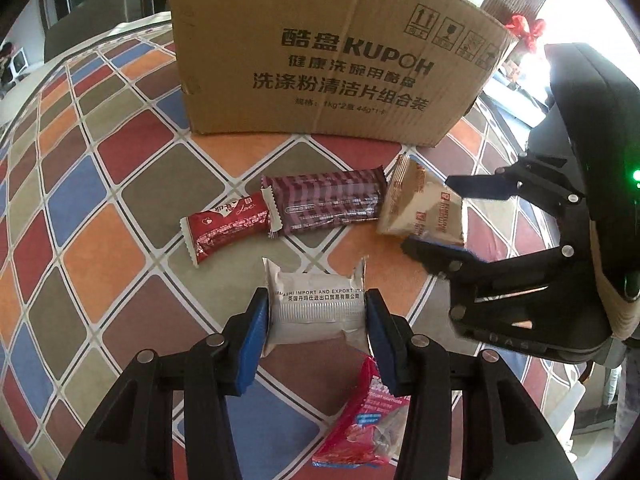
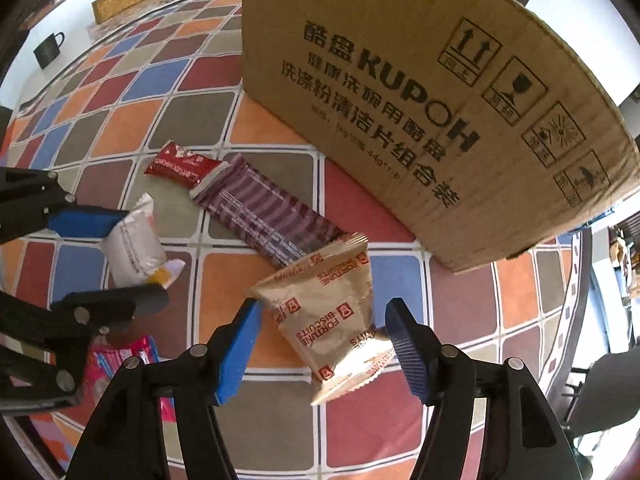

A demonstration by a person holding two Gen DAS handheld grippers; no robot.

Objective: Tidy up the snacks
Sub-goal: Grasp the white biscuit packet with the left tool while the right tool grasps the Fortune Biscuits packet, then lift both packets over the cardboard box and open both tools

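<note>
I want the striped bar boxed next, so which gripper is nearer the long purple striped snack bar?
Right. The right gripper straddles the beige biscuit packet touching the purple striped snack bar's end. The left gripper clamps the silver wrapped snack nearby, apart from it.

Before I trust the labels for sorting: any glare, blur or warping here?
Left wrist view: cardboard box bows from fisheye warp, right hand-held gripper slightly smeared, white packet print legible. Right wrist view: glare on biscuit packet lower edge.
</note>
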